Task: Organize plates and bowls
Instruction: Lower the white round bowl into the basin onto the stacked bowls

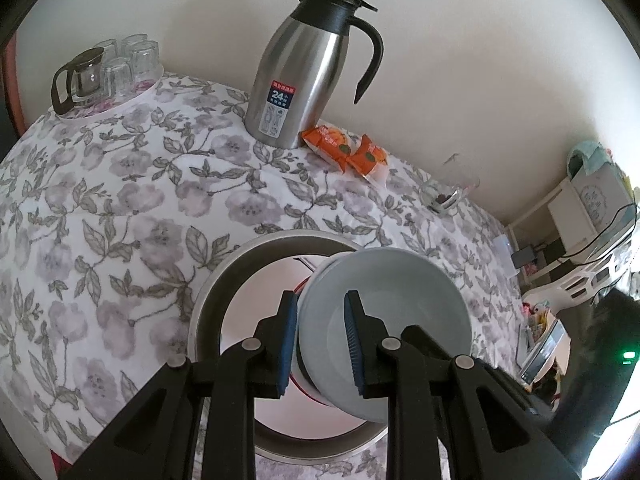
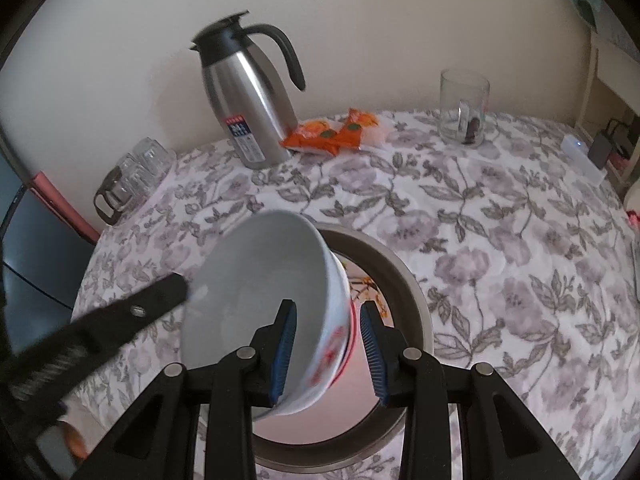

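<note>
Gripping the bowl [image 1: 384, 332] by its left rim, my left gripper [image 1: 322, 344] has one pad inside and one outside, clamped on the wall. It hangs tilted over a steel basin [image 1: 208, 300] with a plate [image 1: 264, 288] inside. Far off on the flowered tablecloth [image 1: 120, 200] stand one steel jug [image 1: 304, 76], two orange snack packs [image 1: 348, 152], and a cluster of glasses [image 1: 128, 64] at far left.

From the right side, my right gripper [image 2: 330, 350] straddles the bowl's [image 2: 260, 300] right wall; the inner pad touches, the outer stands just apart, so no grip. One glass mug [image 2: 464, 108] sits far right, against a plain wall [image 2: 400, 20].
</note>
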Action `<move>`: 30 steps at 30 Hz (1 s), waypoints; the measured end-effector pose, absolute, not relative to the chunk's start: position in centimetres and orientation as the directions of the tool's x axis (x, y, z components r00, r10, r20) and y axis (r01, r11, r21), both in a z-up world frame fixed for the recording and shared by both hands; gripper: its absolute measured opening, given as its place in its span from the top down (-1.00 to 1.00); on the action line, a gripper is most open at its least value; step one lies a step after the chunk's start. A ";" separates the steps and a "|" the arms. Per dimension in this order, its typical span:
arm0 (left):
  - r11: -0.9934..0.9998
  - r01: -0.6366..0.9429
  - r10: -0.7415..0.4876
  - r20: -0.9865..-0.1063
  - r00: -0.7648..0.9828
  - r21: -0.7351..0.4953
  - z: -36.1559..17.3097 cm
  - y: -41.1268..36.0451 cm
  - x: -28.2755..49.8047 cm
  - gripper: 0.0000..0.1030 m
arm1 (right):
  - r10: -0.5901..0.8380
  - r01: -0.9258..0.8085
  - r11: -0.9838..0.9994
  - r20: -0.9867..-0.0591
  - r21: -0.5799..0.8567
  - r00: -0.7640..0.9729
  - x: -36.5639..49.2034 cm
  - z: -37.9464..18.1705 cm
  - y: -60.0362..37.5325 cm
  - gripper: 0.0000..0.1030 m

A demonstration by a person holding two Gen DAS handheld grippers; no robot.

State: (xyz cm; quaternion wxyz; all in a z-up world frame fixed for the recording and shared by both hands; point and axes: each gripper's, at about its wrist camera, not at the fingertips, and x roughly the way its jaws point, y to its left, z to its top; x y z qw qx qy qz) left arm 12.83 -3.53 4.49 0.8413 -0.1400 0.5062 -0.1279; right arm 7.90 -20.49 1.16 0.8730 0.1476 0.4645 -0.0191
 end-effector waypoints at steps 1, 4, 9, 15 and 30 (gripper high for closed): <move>0.927 0.069 -0.358 -0.815 0.455 -0.368 4.5 -3.4 12.8 0.54 | 0.112 0.169 0.954 -0.817 0.248 0.565 7.9 0.9 -20.6 0.29; 0.922 0.050 -0.363 -0.816 0.449 -0.383 4.2 -2.9 13.0 0.53 | 0.126 0.167 0.951 -0.818 0.261 0.561 8.0 0.3 -20.7 0.29; 0.920 0.029 -0.363 -0.820 0.443 -0.391 3.8 -2.3 13.2 0.53 | 0.160 0.150 0.946 -0.815 0.288 0.556 8.3 -0.6 -20.4 0.29; 0.920 0.019 -0.358 -0.821 0.445 -0.390 3.8 -2.0 13.0 0.53 | 0.154 0.154 0.947 -0.819 0.281 0.553 8.2 -0.4 -20.5 0.29; 0.946 0.019 -0.293 -0.830 0.475 -0.323 4.3 -0.9 11.5 0.37 | 0.067 0.153 0.967 -0.783 0.203 0.619 5.6 2.6 -20.3 0.29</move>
